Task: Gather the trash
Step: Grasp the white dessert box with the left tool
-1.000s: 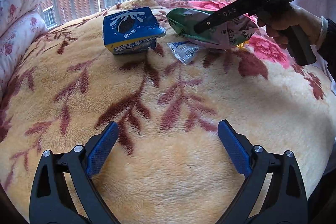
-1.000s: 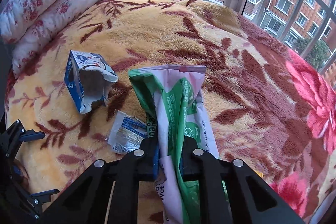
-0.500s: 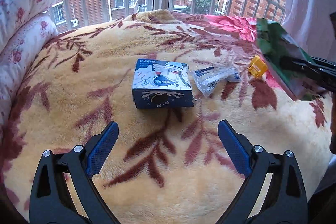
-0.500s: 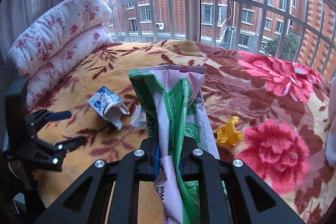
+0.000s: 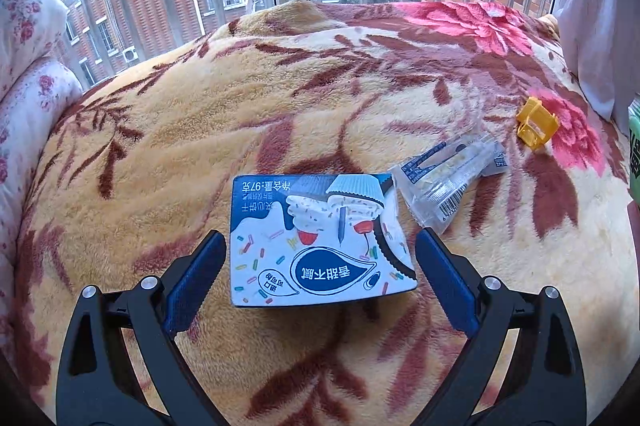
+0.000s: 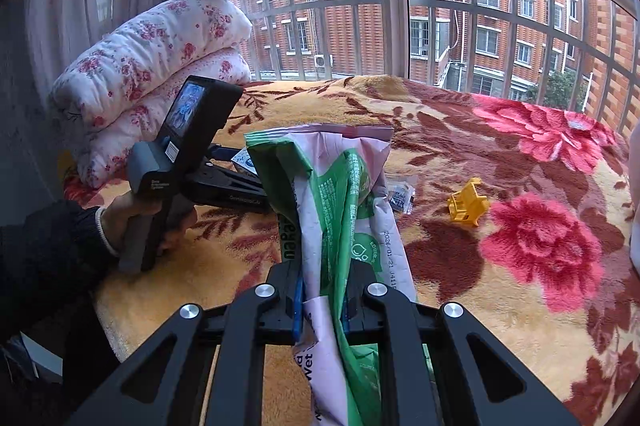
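Nearest the lens in the left wrist view, the left hand-held gripper point(image 5: 320, 278) stands wide open, its blue pads point(image 5: 196, 286) flanking the blue-and-white snack box point(image 5: 318, 240), which lies flat on the bed's floral blanket point(image 5: 200, 130); whether the pads touch the box sides cannot be told, but no squeeze shows. The box lies directly ahead of and between the fingers, its long axis running across the opening from pad to pad, so a closing stroke would probably bear on its two short ends. Just beyond the box's right corner lies a clear plastic wrapper point(image 5: 448, 182), its long axis slanting up to the right; farther off in that direction sits a small yellow plastic piece point(image 5: 536, 122). In the right wrist view, the right hand-held gripper point(image 6: 322, 300) is clamped on a green-and-pink wet-wipe packet point(image 6: 340, 210), held upright above the bed. The left hand point(image 6: 152, 222) is judged the nearer to all remaining trash, and the box is its likely next pick. Folded floral bedding point(image 6: 160, 54) and a barred window point(image 6: 392, 6) close the background.
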`<action>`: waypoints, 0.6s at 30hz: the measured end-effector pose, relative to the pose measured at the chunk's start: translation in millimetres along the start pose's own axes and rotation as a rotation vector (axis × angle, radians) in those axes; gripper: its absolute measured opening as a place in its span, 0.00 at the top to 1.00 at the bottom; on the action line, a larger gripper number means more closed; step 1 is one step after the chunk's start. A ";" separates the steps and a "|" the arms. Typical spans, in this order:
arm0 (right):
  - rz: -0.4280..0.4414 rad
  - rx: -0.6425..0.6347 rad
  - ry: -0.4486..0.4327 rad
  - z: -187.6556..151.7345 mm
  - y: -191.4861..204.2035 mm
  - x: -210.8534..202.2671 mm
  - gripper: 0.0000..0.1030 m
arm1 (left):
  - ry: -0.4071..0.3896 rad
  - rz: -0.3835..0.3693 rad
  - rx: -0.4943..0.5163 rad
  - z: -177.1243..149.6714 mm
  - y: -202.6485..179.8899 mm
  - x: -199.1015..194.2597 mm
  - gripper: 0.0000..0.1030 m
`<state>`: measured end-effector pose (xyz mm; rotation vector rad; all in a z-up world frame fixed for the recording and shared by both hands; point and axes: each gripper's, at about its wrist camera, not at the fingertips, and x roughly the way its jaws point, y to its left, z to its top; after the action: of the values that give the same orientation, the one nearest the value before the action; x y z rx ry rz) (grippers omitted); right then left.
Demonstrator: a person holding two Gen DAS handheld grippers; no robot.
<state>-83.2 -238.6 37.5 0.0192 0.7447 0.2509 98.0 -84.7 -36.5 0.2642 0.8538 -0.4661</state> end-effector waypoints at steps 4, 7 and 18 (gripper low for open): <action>0.006 0.059 0.010 -7.8 -3.1 5.8 0.88 | -0.021 0.012 -0.017 -3.4 3.3 -6.8 0.30; -0.001 0.079 0.015 -12.9 -1.2 7.6 0.88 | -0.034 0.029 -0.024 -6.0 4.7 -13.8 0.31; -0.008 0.104 0.001 -26.0 19.1 -18.3 0.88 | -0.097 0.020 -0.105 -22.5 -7.4 -82.9 0.31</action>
<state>-117.9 -226.2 32.6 0.1144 0.7576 0.2041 32.6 -58.2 13.1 0.1526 0.7776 -0.4105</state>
